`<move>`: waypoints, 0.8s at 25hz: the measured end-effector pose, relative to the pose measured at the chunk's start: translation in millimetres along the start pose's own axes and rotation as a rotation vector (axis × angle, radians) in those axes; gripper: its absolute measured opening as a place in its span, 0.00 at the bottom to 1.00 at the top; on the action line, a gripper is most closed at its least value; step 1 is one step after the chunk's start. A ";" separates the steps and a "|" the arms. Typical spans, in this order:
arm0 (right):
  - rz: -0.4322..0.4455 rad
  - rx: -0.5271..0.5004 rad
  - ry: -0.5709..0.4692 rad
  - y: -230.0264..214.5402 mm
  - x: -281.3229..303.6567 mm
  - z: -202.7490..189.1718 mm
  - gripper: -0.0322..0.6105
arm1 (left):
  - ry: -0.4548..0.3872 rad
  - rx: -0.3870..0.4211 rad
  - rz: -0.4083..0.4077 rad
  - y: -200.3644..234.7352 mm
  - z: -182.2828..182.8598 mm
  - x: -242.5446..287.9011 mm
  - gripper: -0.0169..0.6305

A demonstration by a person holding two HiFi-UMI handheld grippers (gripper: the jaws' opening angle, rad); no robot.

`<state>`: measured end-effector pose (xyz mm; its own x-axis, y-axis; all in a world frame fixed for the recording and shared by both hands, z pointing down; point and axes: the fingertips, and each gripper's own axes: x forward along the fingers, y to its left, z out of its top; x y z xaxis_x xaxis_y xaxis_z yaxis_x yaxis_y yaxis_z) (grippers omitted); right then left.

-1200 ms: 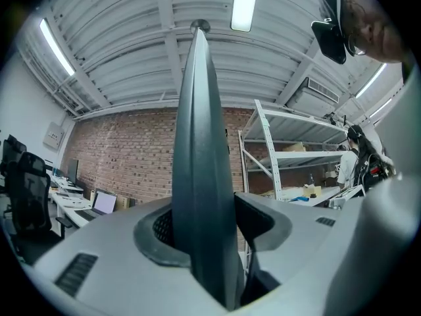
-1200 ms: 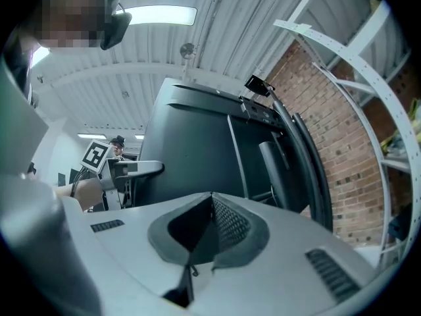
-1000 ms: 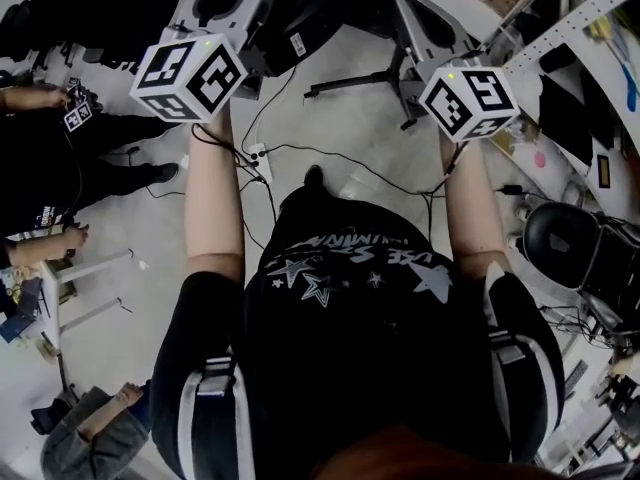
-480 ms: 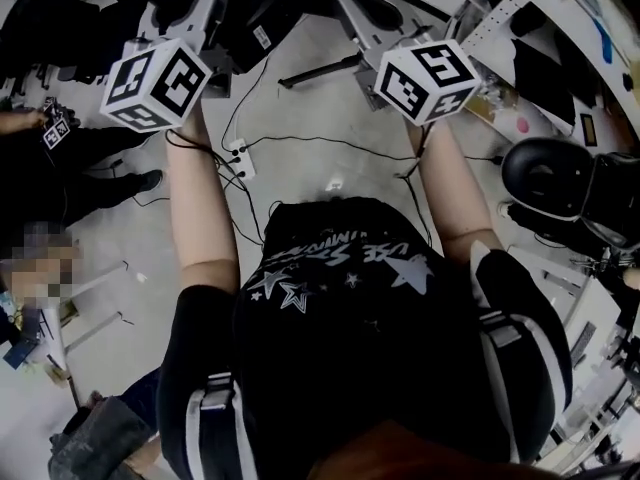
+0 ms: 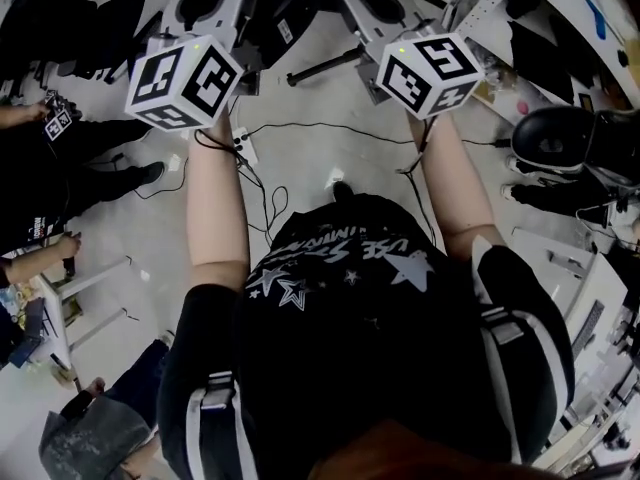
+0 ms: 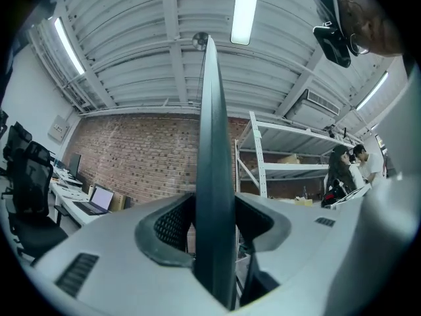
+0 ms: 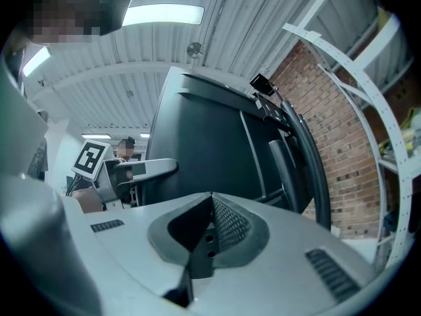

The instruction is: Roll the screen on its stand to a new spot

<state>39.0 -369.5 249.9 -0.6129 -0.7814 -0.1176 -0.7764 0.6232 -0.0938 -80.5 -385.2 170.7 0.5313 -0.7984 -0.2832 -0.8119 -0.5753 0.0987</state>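
That screen [image 7: 210,150] is dark and matt across its back, plastic by the look of it, though that's hard to call from here. The left gripper [image 6: 214,236] is smooth pale grey plastic with black, mesh-textured pads [image 6: 172,224]. Behind it there's a rough red brick wall [image 6: 138,157] and a ribbed, white-painted metal ceiling [image 6: 131,51].

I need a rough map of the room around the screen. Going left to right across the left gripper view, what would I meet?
black office chair → laptop → screen, seen edge-on → white shelving rack → people
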 end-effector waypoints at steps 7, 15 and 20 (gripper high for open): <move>-0.067 0.015 0.013 13.6 -35.6 -5.4 0.06 | -0.006 -0.017 -0.020 -21.0 3.4 -20.1 0.36; -0.093 0.012 0.015 37.8 -70.3 -3.2 0.06 | -0.008 -0.029 -0.027 -46.8 6.2 -46.9 0.36; -0.109 0.013 0.008 54.7 -89.2 -3.8 0.06 | -0.002 -0.038 -0.040 -64.1 5.7 -66.1 0.36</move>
<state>50.7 -265.9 259.0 -0.5265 -0.8445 -0.0981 -0.8363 0.5352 -0.1188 -65.0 -294.5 177.7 0.5628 -0.7743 -0.2894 -0.7804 -0.6131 0.1230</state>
